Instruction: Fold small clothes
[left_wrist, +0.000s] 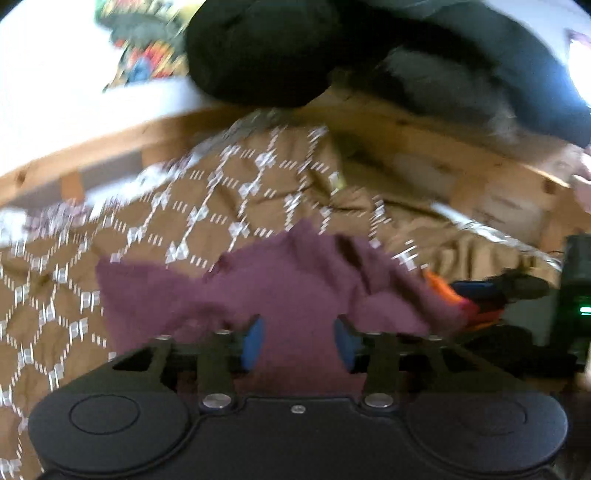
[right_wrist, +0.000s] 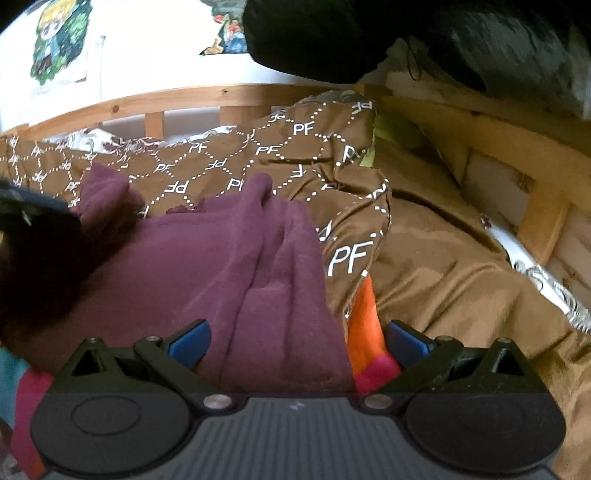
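Observation:
A maroon garment (left_wrist: 258, 291) lies crumpled on a brown patterned bedspread (left_wrist: 207, 199). My left gripper (left_wrist: 299, 341) is open just above its near part, blue pads (left_wrist: 253, 341) apart with the cloth between and below them. In the right wrist view the same maroon garment (right_wrist: 221, 266) lies in folds. My right gripper (right_wrist: 297, 345) is open wide over its near right edge. An orange and pink cloth (right_wrist: 364, 332) lies under that edge. The right gripper also shows at the right of the left wrist view (left_wrist: 491, 291).
A wooden bed rail (right_wrist: 221, 96) runs along the back and right side (right_wrist: 517, 158). A large black soft mass (right_wrist: 332, 33) hangs over the head of the bed. Plain brown bedding (right_wrist: 461, 280) fills the right. Posters (right_wrist: 59, 40) hang on the white wall.

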